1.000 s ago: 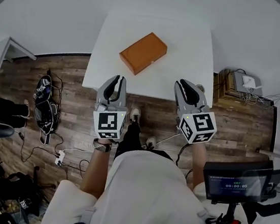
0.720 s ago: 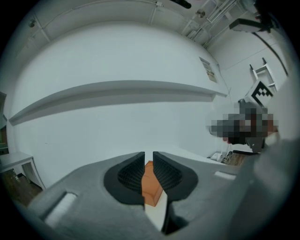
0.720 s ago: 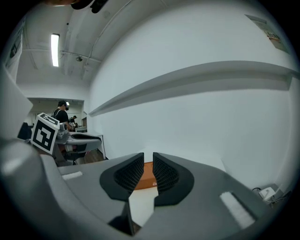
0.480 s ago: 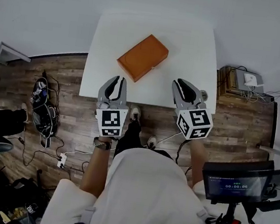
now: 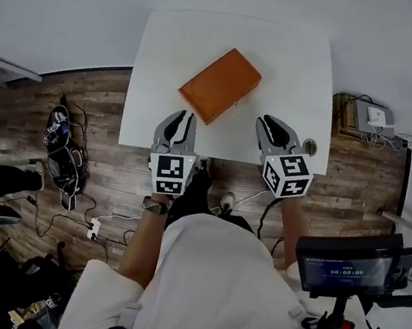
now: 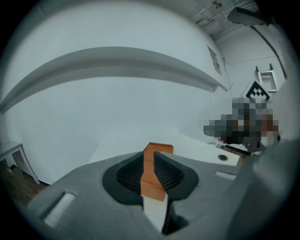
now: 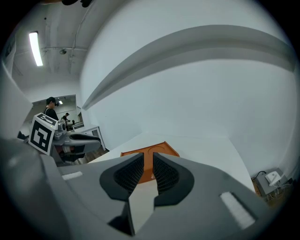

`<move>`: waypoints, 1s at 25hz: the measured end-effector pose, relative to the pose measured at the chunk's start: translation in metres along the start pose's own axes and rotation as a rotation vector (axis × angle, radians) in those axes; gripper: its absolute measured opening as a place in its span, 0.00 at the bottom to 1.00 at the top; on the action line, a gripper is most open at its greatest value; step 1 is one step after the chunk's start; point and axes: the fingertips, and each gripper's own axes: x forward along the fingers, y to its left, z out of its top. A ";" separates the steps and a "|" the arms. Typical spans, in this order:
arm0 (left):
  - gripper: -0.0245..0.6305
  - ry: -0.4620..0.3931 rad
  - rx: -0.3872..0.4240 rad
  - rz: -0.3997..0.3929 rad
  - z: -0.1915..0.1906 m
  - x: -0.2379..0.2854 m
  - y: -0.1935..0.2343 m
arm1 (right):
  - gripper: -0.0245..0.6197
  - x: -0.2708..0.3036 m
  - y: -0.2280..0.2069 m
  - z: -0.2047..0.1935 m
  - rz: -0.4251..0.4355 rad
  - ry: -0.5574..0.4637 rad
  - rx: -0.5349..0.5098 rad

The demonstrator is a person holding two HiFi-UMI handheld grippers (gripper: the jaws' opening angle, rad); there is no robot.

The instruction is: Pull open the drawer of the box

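Note:
An orange flat box (image 5: pixel 220 85) lies at an angle on the white table (image 5: pixel 294 66), toward its near half. Both grippers hover over the table's near edge, short of the box. My left gripper (image 5: pixel 181 116) points at the box's near corner; its jaws are opening, with a narrow gap and nothing between them. The left gripper view shows the box (image 6: pixel 161 148) beyond the left gripper (image 6: pixel 151 159). My right gripper (image 5: pixel 269 123) sits to the box's right, jaws slightly apart and empty. The right gripper view shows the box (image 7: pixel 161 149) past the right gripper (image 7: pixel 147 164).
Wooden floor surrounds the table, with bags and cables (image 5: pixel 61 152) on the left. A crate with devices (image 5: pixel 363 117) stands to the right. A screen on a stand (image 5: pixel 343 265) is near my right side. My left gripper's marker cube (image 7: pixel 43 133) shows in the right gripper view.
Both grippers have moved forward toward the table's near edge and the box. The left gripper's jaws have spread a little.

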 end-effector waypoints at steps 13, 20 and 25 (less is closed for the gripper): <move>0.13 0.085 -0.020 -0.068 -0.031 0.058 0.010 | 0.14 0.078 -0.013 -0.041 0.018 0.135 0.040; 0.13 0.152 -0.042 -0.069 -0.060 0.104 0.020 | 0.15 0.126 -0.036 -0.081 0.044 0.243 0.049; 0.13 0.187 -0.040 -0.077 -0.070 0.105 0.017 | 0.17 0.132 -0.040 -0.100 0.048 0.295 0.051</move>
